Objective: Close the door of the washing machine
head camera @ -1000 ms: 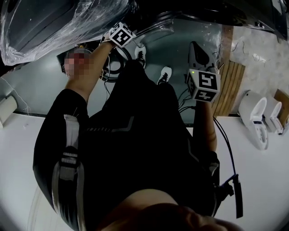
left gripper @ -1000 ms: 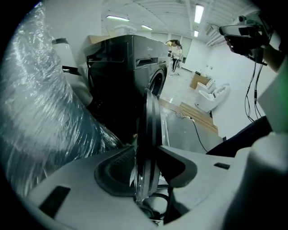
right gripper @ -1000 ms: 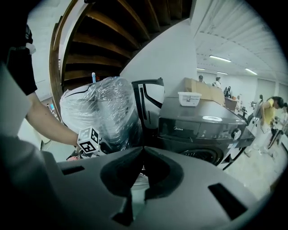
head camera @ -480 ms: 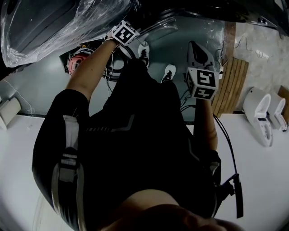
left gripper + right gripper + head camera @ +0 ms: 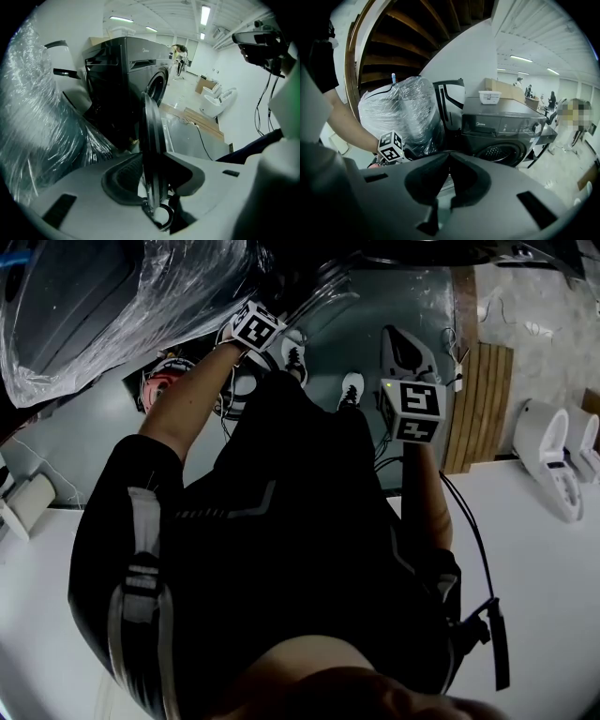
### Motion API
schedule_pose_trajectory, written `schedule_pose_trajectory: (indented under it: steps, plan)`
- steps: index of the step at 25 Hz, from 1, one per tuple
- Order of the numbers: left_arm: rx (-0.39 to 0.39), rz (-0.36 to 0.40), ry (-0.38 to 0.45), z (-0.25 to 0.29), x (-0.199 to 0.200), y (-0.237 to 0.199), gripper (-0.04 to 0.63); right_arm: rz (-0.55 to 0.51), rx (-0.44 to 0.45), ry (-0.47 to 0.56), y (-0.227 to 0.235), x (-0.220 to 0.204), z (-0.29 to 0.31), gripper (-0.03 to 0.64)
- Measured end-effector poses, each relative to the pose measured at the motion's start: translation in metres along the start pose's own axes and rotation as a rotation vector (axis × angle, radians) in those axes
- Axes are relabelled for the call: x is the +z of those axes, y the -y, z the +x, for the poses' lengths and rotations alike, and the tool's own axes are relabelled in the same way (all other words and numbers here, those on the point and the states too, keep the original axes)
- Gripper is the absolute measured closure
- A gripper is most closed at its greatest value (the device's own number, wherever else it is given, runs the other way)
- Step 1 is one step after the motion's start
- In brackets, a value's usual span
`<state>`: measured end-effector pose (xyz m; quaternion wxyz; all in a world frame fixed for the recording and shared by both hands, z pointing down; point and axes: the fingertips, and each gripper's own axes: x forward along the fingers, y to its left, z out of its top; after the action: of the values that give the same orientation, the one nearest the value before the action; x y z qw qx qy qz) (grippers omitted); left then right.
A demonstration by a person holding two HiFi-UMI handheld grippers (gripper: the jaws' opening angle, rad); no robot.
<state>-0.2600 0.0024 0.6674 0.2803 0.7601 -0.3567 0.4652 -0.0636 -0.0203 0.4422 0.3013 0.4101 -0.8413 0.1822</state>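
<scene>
– Beside the washing machine (image 5: pixel 506 126), what of the left gripper (image 5: pixel 153 160)?
– Clamped on the rim of the door (image 5: pixel 152 117), 1 pad against each face, door edge-on between the jaws.
– And the door itself?
– Stood swung out from the front of the washing machine, with the drum mouth uncovered.
– Right gripper (image 5: pixel 449 164)?
– Hung facing the washing machine, apart from the door, both jaws pressed together on nothing.
– Anything else near?
– Plastic-wrapped appliance (image 5: pixel 401 110), just beside the washing machine, behind the left gripper's marker cube (image 5: pixel 390 146).

clothes (image 5: pixel 281 549): black, grey stripes | shoes (image 5: pixel 352 388): white | cable (image 5: pixel 473 549): black | marker cube (image 5: pixel 413 409): black-white
</scene>
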Motion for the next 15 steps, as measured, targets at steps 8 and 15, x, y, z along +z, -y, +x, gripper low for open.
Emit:
schedule_pose_trajectory:
  steps: [8, 15]
  plan:
    - [-0.090, 0.075, 0.002, 0.009, 0.001, 0.042, 0.459, 0.066, -0.053, -0.014, 0.010, -0.019, -0.013, 0.612]
    - [-0.157, 0.084, 0.020, 0.016, 0.009, 0.079, 0.443, 0.155, -0.122, -0.015, 0.018, -0.040, -0.034, 0.612]
